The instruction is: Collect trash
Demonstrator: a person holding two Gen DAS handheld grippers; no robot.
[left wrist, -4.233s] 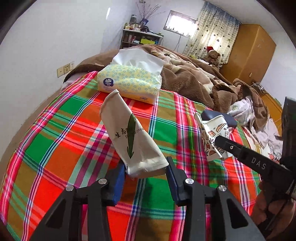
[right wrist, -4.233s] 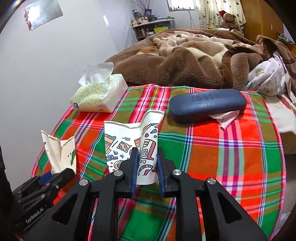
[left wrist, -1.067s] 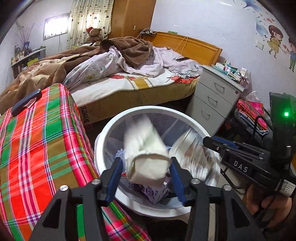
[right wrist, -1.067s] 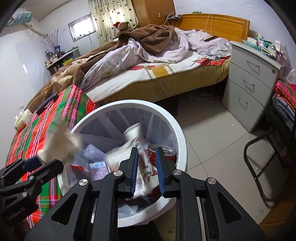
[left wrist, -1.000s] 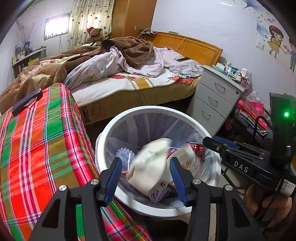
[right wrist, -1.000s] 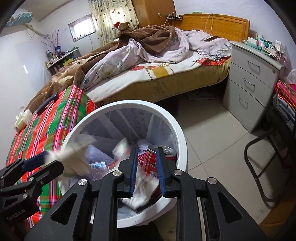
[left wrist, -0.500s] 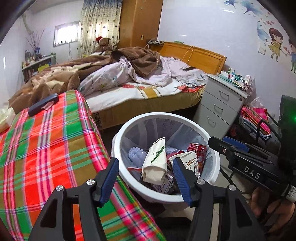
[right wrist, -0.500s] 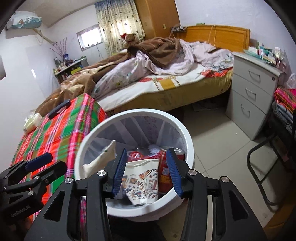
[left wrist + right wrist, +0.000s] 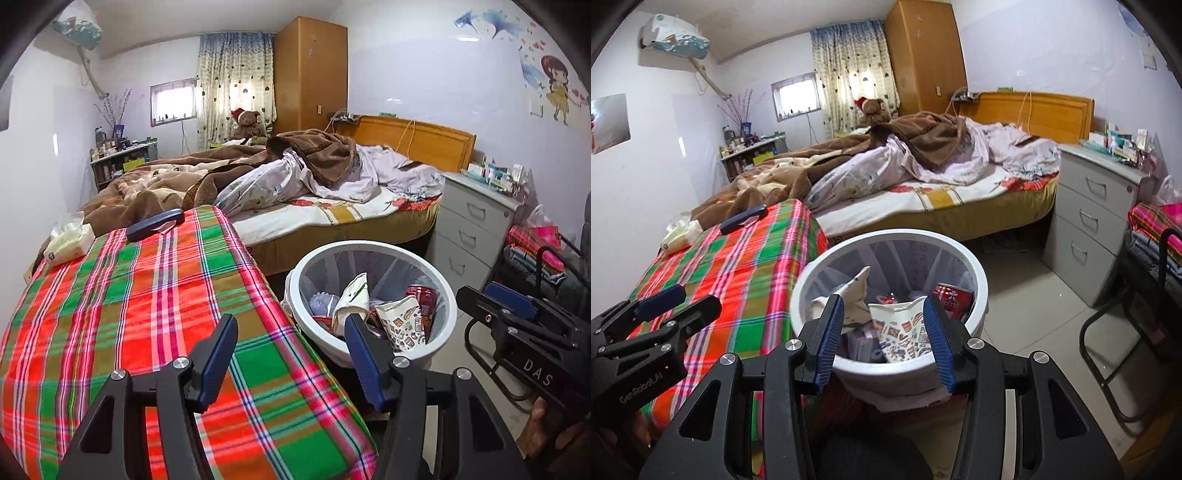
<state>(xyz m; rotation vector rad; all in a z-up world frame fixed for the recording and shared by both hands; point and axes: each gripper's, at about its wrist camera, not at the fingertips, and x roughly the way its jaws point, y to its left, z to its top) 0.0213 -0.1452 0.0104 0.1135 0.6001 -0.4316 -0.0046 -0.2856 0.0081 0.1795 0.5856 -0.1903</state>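
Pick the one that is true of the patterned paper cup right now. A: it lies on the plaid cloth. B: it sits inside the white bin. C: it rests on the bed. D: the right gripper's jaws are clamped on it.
B: the patterned paper cup sits among the trash inside the white bin, and the right gripper has its jaws spread wide with nothing between them.

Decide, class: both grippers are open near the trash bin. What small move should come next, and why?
Probably swing the left gripper back over the plaid cloth toward its far end. Both cups, cream and patterned, already lie in the bin; the right gripper is empty too. A pale scrap beside the dark case may be trash.
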